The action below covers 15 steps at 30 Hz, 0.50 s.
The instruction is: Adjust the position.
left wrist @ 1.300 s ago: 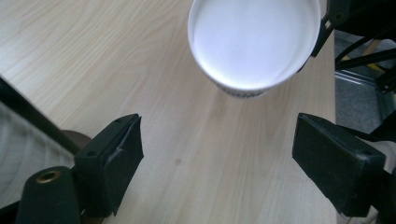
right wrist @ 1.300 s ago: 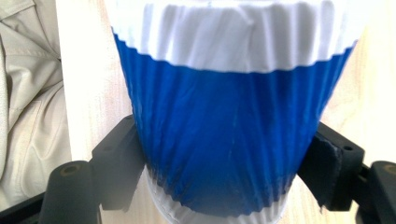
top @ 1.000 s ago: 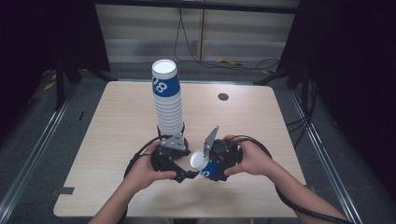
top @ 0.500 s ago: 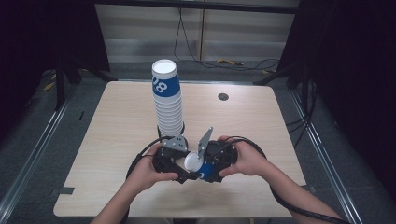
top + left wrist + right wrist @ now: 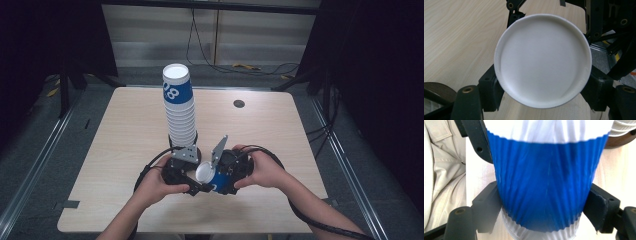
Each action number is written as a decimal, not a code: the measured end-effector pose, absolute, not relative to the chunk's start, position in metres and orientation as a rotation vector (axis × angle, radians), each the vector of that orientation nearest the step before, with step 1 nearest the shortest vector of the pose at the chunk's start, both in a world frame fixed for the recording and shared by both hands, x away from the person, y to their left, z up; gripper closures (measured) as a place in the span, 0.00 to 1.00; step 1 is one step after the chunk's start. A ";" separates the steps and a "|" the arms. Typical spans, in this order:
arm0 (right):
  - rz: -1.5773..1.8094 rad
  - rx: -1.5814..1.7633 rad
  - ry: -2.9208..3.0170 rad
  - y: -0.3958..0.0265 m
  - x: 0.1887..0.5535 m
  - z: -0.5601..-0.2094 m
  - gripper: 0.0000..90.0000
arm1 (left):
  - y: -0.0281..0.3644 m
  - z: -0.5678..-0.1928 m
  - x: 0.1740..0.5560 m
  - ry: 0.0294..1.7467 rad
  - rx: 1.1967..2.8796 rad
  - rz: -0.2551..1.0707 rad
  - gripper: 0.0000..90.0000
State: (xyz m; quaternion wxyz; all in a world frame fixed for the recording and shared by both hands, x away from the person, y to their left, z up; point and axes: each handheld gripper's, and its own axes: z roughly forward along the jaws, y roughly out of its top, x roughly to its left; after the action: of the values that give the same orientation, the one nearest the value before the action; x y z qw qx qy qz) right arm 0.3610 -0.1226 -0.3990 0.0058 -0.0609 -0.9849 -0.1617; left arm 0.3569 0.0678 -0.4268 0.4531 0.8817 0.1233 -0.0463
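Cup (image 5: pixel 209 176): lying on its side just in front of the cup stack (image 5: pixel 179 112), between my two grippers.
Long axis: level, open mouth toward my left, base toward my right.
Right gripper (image 5: pixel 226 176): I see it clamped on the blue band.
Left gripper (image 5: pixel 192 176): jaws have just been closing; pads (image 5: pixel 489 88) now clamp the rim.
Nearer hand: neither, both on it.
Next move: I judge a pull apart along that axis.

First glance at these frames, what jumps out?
The tall stack of paper cups, white with blue bands, stands mid-table and towers over everything. Just in front of it, near the table's front edge, a single cup lies on its side between two hand-held grippers: the right gripper is clamped on its blue ribbed wall, and the left gripper, whose jaws have just been closing, grips it at the white end.
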 end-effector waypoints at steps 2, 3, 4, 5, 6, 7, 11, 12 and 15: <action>-0.500 -0.186 -3.083 -0.123 0.361 -0.399 0.25 | 0.068 -0.428 0.357 0.306 2.173 -0.120 0.32; -0.498 -0.187 -3.084 -0.123 0.361 -0.399 0.25 | 0.068 -0.428 0.357 0.302 2.176 -0.122 0.32; -0.496 -0.189 -3.083 -0.123 0.360 -0.398 0.25 | 0.068 -0.428 0.357 0.302 2.174 -0.124 0.32; -0.500 -0.183 -3.080 -0.123 0.361 -0.399 0.25 | 0.068 -0.428 0.357 0.296 2.179 -0.113 0.32; -0.502 -0.194 -3.076 -0.123 0.361 -0.398 0.25 | 0.067 -0.428 0.357 0.299 2.179 -0.112 0.32; -0.502 -0.188 -3.079 -0.123 0.361 -0.398 0.25 | 0.067 -0.428 0.357 0.306 2.175 -0.105 0.30; -0.503 -0.184 -3.076 -0.121 0.361 -0.398 0.25 | 0.064 -0.427 0.357 0.331 2.157 -0.111 0.22; -0.504 -0.172 -3.076 -0.120 0.361 -0.398 0.25 | 0.064 -0.427 0.357 0.334 2.158 -0.112 0.20; -0.504 -0.171 -3.069 -0.118 0.361 -0.400 0.24 | 0.064 -0.427 0.357 0.328 2.162 -0.121 0.24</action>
State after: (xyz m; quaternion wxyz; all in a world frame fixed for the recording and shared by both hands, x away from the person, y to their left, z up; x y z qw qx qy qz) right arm 0.3613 -0.1182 -0.3995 0.0133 -0.0548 -0.9852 -0.1618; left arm 0.3571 0.0644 -0.4273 0.4581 0.8775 0.1332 -0.0491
